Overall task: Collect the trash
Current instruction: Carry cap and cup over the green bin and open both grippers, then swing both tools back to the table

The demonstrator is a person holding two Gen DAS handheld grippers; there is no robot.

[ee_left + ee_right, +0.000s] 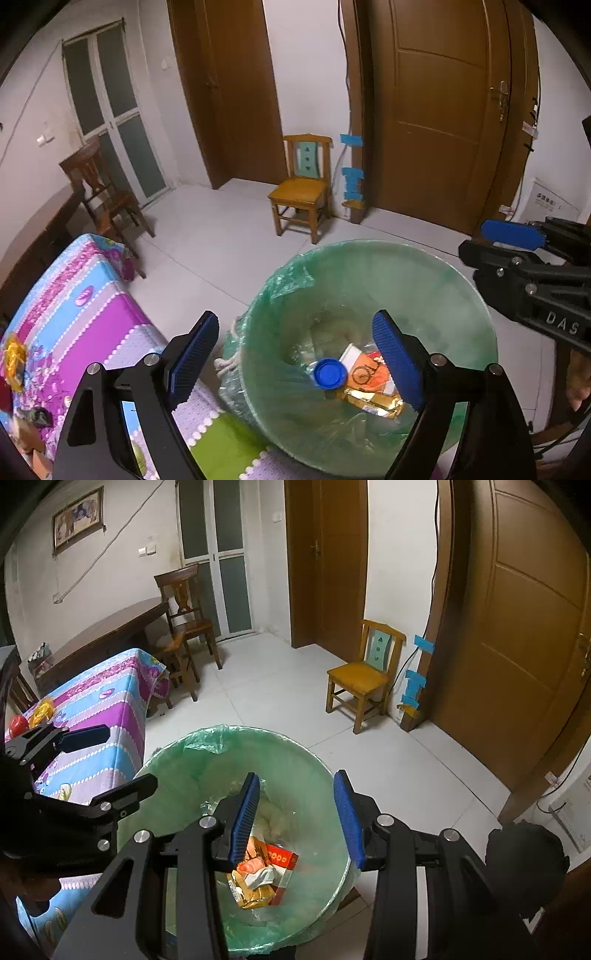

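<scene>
A round bin lined with a green bag [424,266] stands on the floor beside the table; it also shows in the right wrist view [310,760]. Inside lie a blue bottle cap [330,373], a gold wrapper [373,400], a red box [282,860] and crumpled paper [262,877]. My left gripper [299,358] is open and empty above the bin's mouth. My right gripper [299,819] is open and empty above the bin too. Each gripper shows at the edge of the other's view.
A table with a purple and blue patterned cloth [107,705] stands left of the bin, with a red ball [17,725] and yellow wrapper [41,710] on it. A small yellow chair [360,679], a dark chair [188,624] and brown doors [439,110] lie beyond.
</scene>
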